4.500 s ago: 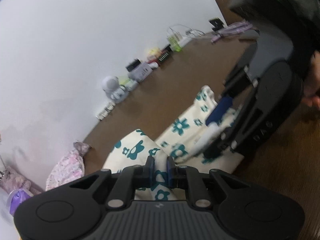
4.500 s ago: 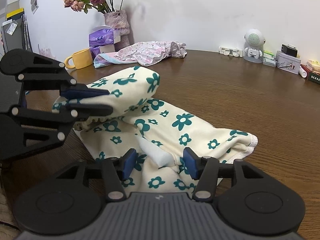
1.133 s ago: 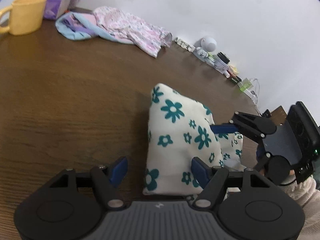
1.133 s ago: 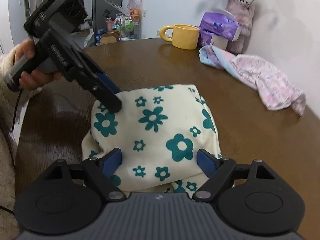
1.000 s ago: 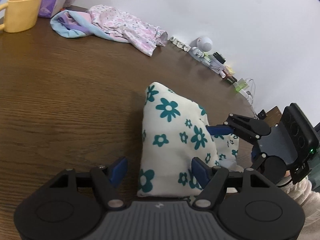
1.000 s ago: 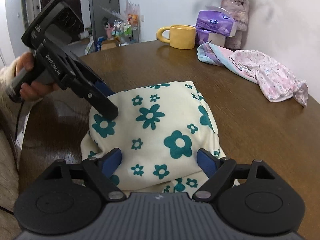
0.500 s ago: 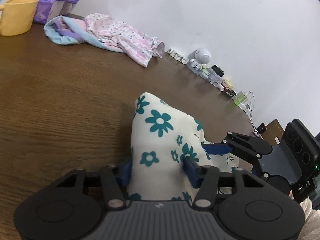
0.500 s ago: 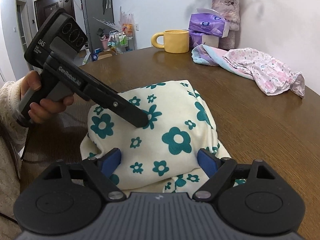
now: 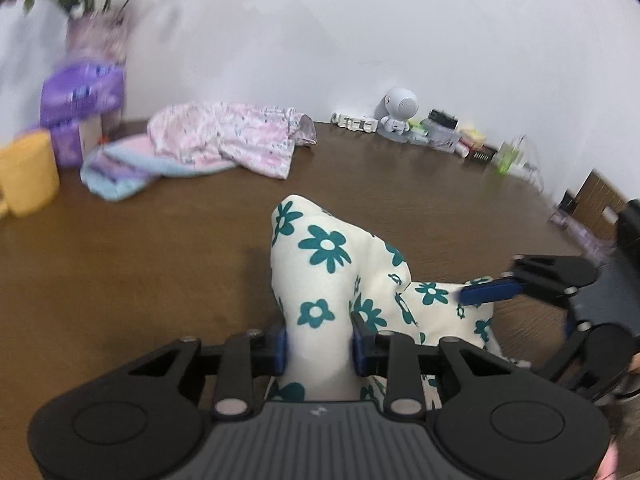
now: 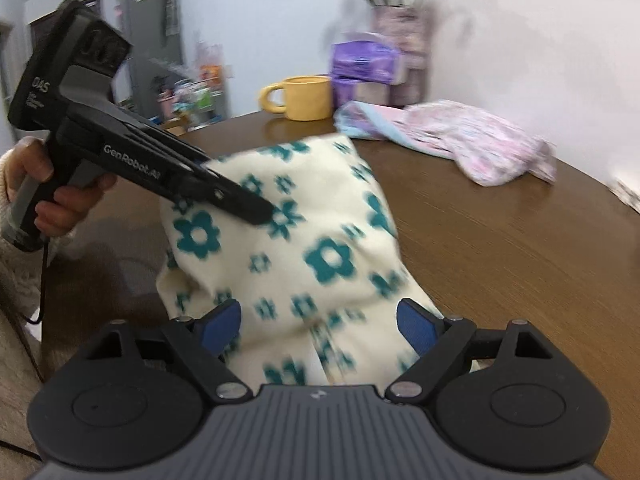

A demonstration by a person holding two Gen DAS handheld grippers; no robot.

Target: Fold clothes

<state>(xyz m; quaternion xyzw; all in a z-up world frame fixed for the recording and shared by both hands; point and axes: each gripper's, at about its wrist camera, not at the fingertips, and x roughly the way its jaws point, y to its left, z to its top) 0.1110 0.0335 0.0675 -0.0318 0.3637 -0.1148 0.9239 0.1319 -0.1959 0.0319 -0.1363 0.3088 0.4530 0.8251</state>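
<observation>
A cream garment with teal flowers point(image 9: 324, 248) is bunched on the brown wooden table point(image 9: 120, 264), pulled up into a peak. My left gripper point(image 9: 320, 344) has a thick fold of it between its blue pads; the jaws are closing and the pads press on the cloth. In the right wrist view the left gripper point(image 10: 248, 208), held by a hand point(image 10: 52, 200), comes in from the left over the raised garment point(image 10: 320, 240). My right gripper point(image 10: 320, 326) stands wide at the garment's near edge, cloth between its fingers but not pinched. It also shows as the right gripper point(image 9: 492, 294) beside the cloth.
A pink patterned garment point(image 9: 224, 136) on a blue one lies at the back of the table. A yellow mug point(image 10: 304, 98), purple tissue packs point(image 10: 364, 64) and a flower vase point(image 10: 400, 32) stand behind it. A small white figure point(image 9: 398, 114) and boxes line the wall.
The left gripper's jaws closed onto a fold of the floral garment and rose, pulling the cloth into a peak. The right gripper stayed wide at the near edge and shifted slightly.
</observation>
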